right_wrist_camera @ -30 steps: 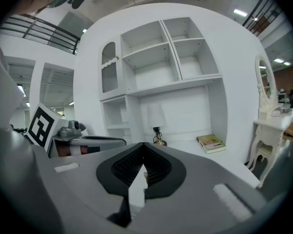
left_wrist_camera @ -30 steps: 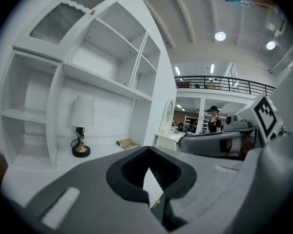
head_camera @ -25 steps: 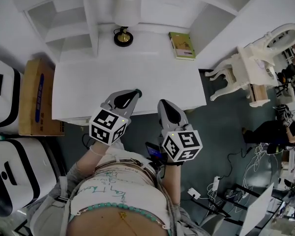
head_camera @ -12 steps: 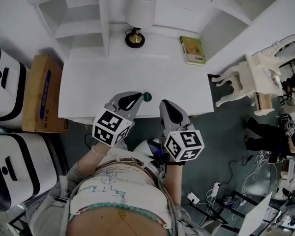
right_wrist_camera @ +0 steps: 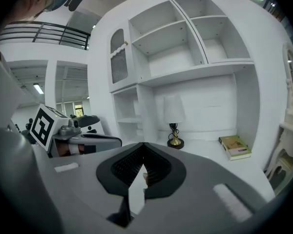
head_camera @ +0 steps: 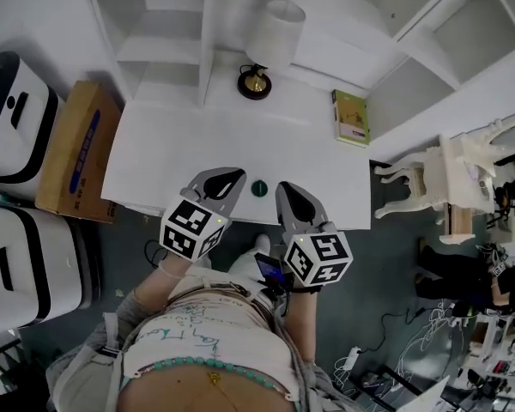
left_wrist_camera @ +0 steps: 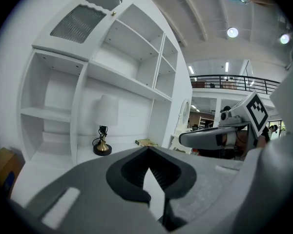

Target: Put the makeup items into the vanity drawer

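Both left gripper [head_camera: 237,175] and right gripper [head_camera: 283,189] are shut, with nothing held. Between their tips a round green thing [head_camera: 258,188] is seen — likely light and hard, best pinched by its sides.

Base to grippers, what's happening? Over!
Left gripper shut, empty; right gripper shut, empty. Small dark green round item sits on the vanity top between them. No open drawer in view.

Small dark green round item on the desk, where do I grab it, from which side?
Pinch the small dark green round item across its curved sides, coming from the front edge of the white desk. It sits low between the left gripper and right gripper, both shut; open one first.
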A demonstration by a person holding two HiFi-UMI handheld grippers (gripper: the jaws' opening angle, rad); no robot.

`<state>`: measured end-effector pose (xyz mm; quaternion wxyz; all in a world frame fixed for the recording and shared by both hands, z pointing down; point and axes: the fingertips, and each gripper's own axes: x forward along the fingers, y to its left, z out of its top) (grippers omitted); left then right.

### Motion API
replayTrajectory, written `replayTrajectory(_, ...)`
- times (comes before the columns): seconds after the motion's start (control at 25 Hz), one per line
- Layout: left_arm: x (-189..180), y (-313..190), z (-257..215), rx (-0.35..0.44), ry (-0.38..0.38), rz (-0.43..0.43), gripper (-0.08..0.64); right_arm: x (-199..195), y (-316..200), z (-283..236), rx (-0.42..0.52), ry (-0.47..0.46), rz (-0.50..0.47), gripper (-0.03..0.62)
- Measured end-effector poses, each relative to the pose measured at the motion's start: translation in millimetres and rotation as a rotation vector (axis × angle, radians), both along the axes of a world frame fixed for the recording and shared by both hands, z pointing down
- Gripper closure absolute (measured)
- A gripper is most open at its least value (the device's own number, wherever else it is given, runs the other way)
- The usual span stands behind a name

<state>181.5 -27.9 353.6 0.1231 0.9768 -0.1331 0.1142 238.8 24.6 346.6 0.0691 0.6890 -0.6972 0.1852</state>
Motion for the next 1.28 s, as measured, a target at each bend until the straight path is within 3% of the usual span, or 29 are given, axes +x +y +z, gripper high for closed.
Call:
replayTrajectory(0.52,35,-17,20,-0.051,-0.036,-0.187,0.558,54,-23,23,-0.073,0.030,-0.196,0.565)
replayTrajectory(1.28,34,-20,29,-0.086,-0.077,-0.331,0.558,60,-45,60,-0.124,-0.057,-0.382,0.565)
